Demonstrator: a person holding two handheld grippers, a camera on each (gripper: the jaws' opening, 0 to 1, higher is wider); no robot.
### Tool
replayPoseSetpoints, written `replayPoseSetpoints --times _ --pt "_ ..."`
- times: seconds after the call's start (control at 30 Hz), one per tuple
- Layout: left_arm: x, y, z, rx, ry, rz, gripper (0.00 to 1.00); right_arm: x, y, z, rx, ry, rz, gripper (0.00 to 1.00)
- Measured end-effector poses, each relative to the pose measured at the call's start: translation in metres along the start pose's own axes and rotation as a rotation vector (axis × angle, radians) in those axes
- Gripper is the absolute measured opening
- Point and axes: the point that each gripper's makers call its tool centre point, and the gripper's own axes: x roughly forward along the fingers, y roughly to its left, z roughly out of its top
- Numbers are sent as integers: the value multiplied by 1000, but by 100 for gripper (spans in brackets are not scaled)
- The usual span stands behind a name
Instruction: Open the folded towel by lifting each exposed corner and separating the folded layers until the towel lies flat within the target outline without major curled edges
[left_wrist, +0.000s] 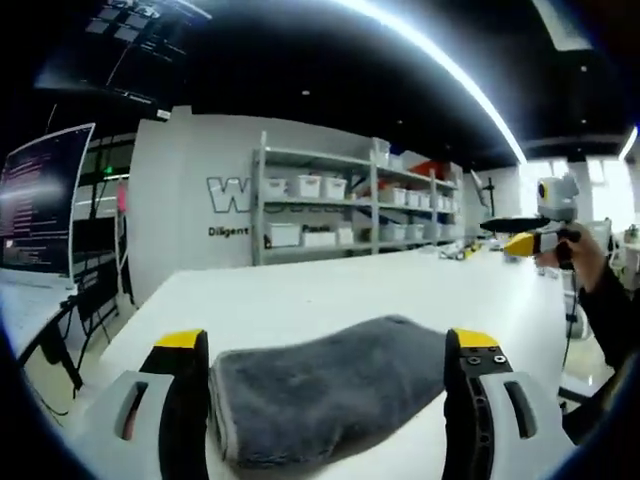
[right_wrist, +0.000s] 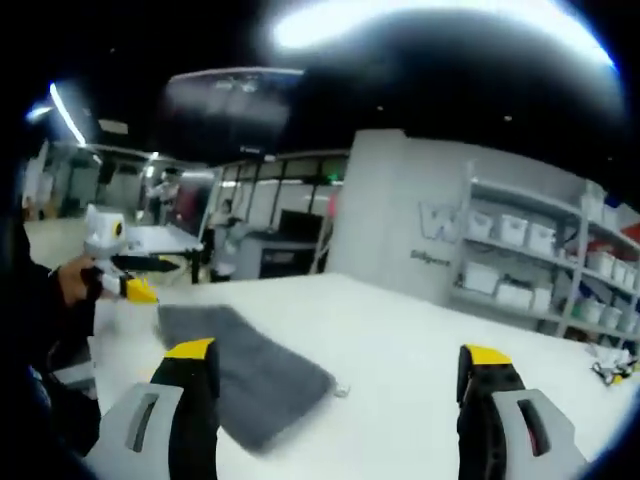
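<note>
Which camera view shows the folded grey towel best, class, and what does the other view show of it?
The left gripper view: the towel lies close between that view's open tongs, its stacked folded edge plain. In the right gripper view the towel sits left of centre, blurred, partly behind the near jaw, with the left tongs above it.

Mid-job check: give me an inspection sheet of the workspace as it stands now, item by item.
Surface: white table, bare around the job.
Job's things: grey towel, still folded, lying between the left gripper's open jaws; no target outline visible.
Clutter: small objects at the far table edge, too small to identify.
Grippers: left gripper open astride the towel; right gripper open over bare table beside the towel.
Cables: some hang under the side desk.
Surroundings: shelves of white bins, monitor, ceiling light strip.
</note>
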Motion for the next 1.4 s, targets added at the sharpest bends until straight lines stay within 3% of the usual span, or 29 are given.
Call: replayPoseSetpoints --times 0.13,0.3,0.4,0.63,0.8,1.03,1.13,1.23,1.4 --pt "-2 5 -2 -14 3 18 96 -23 -11 -11 43 -33 -34 100" --pt "-13 18 -6 -7 3 56 96 -61 -33 -57 96 -8 -115 100" --pt "-17 22 -10 5 18 73 95 -69 -41 -70 120 5 -108 100" --pt "-23 18 -3 30 13 107 99 -66 -45 -70 113 -3 -114 99" --pt "-21 14 -7 26 28 84 94 -67 -46 -72 108 5 -109 92" --pt "-24 20 -14 29 54 83 89 -67 -45 -75 126 23 -104 95" --pt "-24 22 -16 32 63 84 88 -63 -38 -73 136 16 -80 86" --pt "-26 42 -41 61 175 137 85 -57 -35 -78 157 32 -70 85" --pt "-25 56 -55 33 197 145 82 -34 -22 -87 192 73 -31 79"
